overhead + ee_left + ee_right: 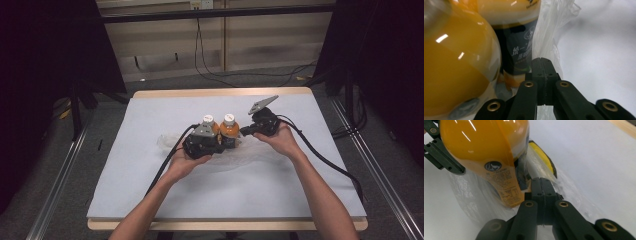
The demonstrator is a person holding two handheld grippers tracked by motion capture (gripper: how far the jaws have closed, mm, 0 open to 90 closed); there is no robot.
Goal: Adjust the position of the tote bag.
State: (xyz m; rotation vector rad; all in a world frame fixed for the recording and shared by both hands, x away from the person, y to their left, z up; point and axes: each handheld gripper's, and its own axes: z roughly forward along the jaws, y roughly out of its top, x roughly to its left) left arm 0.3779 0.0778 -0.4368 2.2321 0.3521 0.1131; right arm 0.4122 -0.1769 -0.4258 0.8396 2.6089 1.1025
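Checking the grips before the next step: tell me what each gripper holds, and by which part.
Both pinch the thin clear plastic bag around the two orange juice bottles: left gripper its bunched upright edge, right gripper a fold beside the bottles.

Two bottles (220,129) stand side by side on a plastic bag (235,157), mid-table (150,200)

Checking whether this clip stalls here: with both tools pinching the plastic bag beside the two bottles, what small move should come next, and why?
Probably lift both tools a little, drawing the bag up around the bottles. The left tool is shut on a bunched edge of film; the right tool is shut on film at the other side, and most of the bag lies crumpled low around the bottles.
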